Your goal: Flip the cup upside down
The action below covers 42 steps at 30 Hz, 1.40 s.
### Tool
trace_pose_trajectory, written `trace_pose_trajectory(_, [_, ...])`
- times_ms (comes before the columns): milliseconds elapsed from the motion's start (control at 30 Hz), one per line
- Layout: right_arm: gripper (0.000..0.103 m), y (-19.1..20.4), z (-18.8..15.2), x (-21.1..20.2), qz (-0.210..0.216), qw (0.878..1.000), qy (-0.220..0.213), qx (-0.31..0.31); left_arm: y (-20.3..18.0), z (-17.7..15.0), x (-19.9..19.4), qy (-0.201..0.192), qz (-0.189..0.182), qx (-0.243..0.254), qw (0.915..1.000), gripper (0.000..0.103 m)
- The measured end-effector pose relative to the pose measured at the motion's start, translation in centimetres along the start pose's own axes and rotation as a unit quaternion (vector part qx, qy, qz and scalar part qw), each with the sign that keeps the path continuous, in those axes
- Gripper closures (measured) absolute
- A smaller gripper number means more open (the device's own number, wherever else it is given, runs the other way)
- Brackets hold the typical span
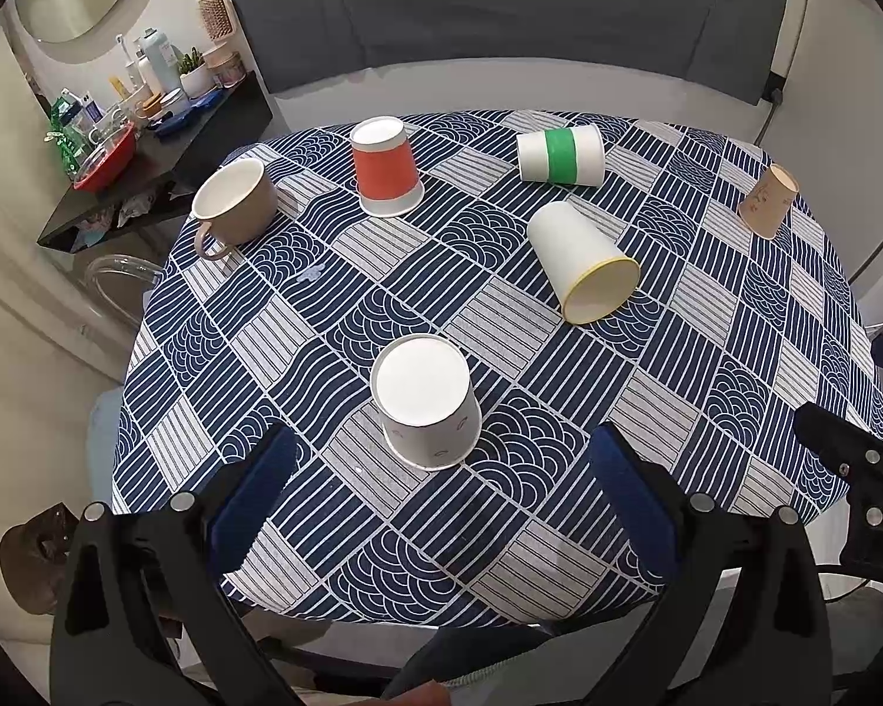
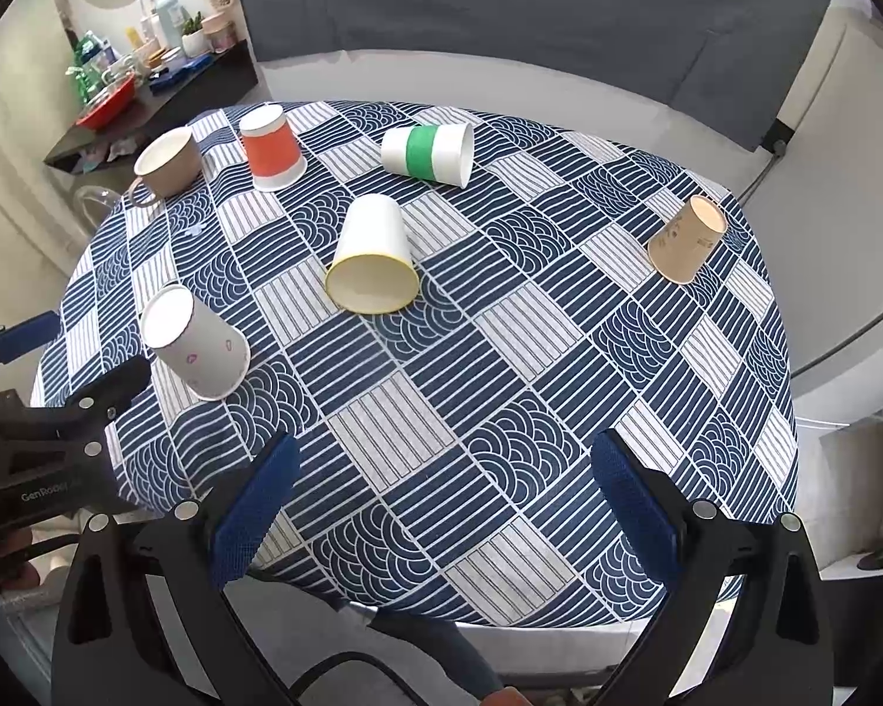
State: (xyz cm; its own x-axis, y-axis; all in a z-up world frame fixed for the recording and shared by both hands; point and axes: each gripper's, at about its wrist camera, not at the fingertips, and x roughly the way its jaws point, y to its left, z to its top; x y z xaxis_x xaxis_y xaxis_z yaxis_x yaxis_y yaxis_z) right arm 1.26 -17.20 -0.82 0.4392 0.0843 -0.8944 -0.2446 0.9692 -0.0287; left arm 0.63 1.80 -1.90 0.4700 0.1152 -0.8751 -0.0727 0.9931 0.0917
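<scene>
A white paper cup [image 1: 427, 403] stands upside down just beyond my open, empty left gripper [image 1: 441, 470]; it also shows in the right wrist view [image 2: 197, 344]. A yellow-rimmed white cup [image 1: 583, 262] [image 2: 374, 262] lies on its side mid-table. A green-banded cup [image 1: 561, 155] [image 2: 428, 153] lies on its side farther back. An orange cup [image 1: 385, 167] [image 2: 272, 148] and a tan paper cup [image 1: 768, 200] [image 2: 687, 238] stand upside down. A brown mug [image 1: 235, 203] [image 2: 168, 165] stands upright at the left. My right gripper [image 2: 441, 470] is open and empty over the near table edge.
The table has a blue and white patterned cloth [image 1: 500, 529] [image 2: 500, 412]. A dark shelf [image 1: 165, 159] with bottles and a red bowl stands at the back left. A grey sofa [image 1: 500, 6] lies behind the table. The other gripper shows at the right edge [image 1: 853, 470] and at the left edge [image 2: 47, 412].
</scene>
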Motion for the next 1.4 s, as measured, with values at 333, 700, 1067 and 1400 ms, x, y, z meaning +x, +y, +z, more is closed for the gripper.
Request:
trace_pose_trajectory(333, [0.008,-0.06,0.08,0.26,0.002,1.000,0.004,0.002,0.00,0.11,0.20,0.005,-0.003,0.000,1.0000,0.006])
trace_pose_trajectory(700, [0.008,0.20,0.00,0.31,0.000,1.000,0.007,0.000,0.11,0.11,0.55,0.012,-0.004,0.001,0.9999,0.006])
trace_pose_trajectory(1067, [0.008,0.16,-0.10,0.16,-0.003,1.000,0.005,0.007,0.27,-0.05,0.47,0.013,-0.005,0.003,0.9999,0.006])
trace_pose_trajectory(1400, [0.008,0.07,-0.27,-0.05,-0.002,1.000,0.003,0.013,0.18,-0.29,0.39,0.011,-0.008,0.004,0.9999,0.006])
